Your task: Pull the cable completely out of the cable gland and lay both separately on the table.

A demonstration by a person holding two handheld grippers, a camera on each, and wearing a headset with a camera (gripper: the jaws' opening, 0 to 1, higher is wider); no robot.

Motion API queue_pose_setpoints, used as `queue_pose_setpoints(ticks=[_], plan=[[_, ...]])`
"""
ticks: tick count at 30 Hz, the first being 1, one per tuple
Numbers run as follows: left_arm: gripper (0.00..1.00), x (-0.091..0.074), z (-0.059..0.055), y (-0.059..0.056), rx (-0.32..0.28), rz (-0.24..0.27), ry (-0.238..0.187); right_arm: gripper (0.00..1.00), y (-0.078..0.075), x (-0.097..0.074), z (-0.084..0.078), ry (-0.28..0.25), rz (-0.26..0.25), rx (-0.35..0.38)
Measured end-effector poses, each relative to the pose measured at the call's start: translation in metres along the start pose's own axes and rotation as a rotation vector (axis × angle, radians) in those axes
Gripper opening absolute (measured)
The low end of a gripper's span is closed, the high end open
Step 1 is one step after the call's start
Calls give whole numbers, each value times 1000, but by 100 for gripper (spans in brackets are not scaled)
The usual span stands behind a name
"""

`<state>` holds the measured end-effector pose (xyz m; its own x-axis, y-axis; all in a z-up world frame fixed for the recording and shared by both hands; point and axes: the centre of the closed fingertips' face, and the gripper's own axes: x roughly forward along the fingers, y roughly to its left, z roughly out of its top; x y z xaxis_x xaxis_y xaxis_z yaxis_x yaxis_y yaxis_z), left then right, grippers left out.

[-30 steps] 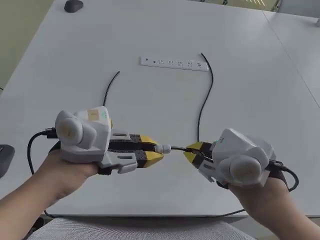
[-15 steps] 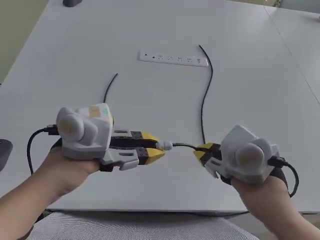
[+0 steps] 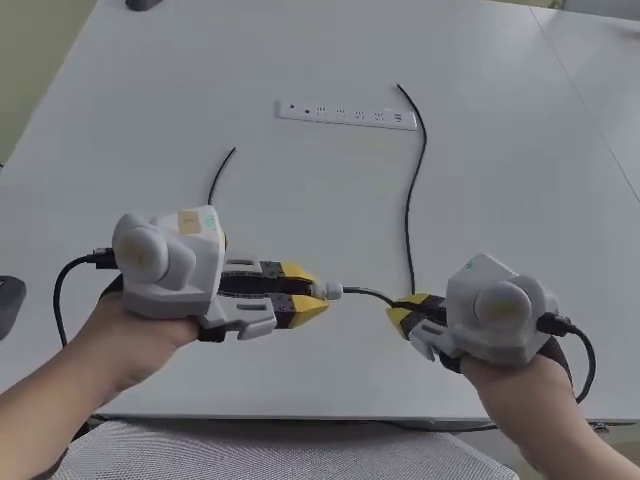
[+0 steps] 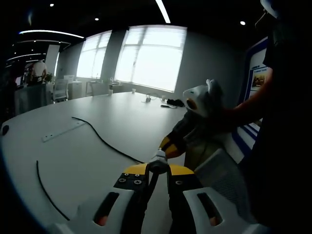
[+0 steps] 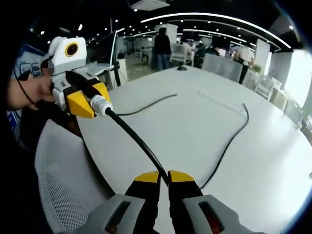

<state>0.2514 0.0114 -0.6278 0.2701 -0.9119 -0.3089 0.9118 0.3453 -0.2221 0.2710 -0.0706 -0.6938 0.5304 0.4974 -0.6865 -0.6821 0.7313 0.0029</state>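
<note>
The small white plastic cable gland [image 3: 326, 292] sits in the lower middle of the head view, in the air above the near edge of the white counter [image 3: 300, 60]. Its long axis runs across the frame and its open end faces the right of the frame. The left hand-held gripper [image 3: 310, 298] is clamped on the gland's rear, yellow tips closed around it. In the left gripper view the gland [image 4: 158, 159] pokes out just past the left hand-held gripper's [image 4: 158, 170] tips, pointing away from the camera.

The thin black cable [image 3: 366, 293] comes out of the gland's mouth and dips slightly towards the lower right of the frame. There the right hand-held gripper [image 3: 400, 310] pinches it between closed yellow tips. In the right gripper view the cable [image 5: 136, 139] runs from the right hand-held gripper's [image 5: 163, 176] tips up to the gland [image 5: 100, 104] at upper left, still seated in it. Past the right hand-held gripper the cable goes on up the counter towards the top of the head view.

Compared with a second ago, the bare stretch of cable between the gland and the right hand-held gripper is longer, and the two hand-held grippers are further apart. It is much as it was half a second ago.

A long white power strip [image 3: 347, 114] lies on the counter in the upper middle of the head view. A short black wire [image 3: 219, 175] lies at middle left.
</note>
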Motion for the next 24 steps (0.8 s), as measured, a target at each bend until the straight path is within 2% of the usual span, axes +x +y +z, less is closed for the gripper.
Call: queue_pose_setpoints(ticks=[3, 4, 6, 8, 10, 13, 16, 18, 21, 24], plan=[[15, 1, 0, 0, -1, -7, 4, 1, 0, 0, -2, 2, -5, -12], [15, 2, 0, -1, 0, -10, 7, 1, -1, -1, -1, -3, -15, -43], [15, 2, 1, -1, -2, -12, 3, 1, -2, -4, 1, -15, -28, -59], [15, 2, 3, -1, -7, -13, -1, 2, -4, -11, 5, -15, -39, -58], [15, 1, 4, 0, -8, -12, -5, 4, -6, -19, 13, -26, -60, -98], [15, 1, 3, 0, -8, -8, -1, 12, 1, -30, 27, -45, -72, -169], [15, 1, 2, -2, -5, -10, 7, 15, 13, -36, 41, -56, -78, -268], [15, 1, 1, -3, -7, -14, 10, 16, 27, -34, 48, -50, -70, -348], [15, 1, 0, -4, -11, -14, 11, 18, 42, -28, 54, -45, -62, -425], [15, 1, 1, -4, -8, -17, 11, 16, 49, -23, 56, -40, -62, -470]])
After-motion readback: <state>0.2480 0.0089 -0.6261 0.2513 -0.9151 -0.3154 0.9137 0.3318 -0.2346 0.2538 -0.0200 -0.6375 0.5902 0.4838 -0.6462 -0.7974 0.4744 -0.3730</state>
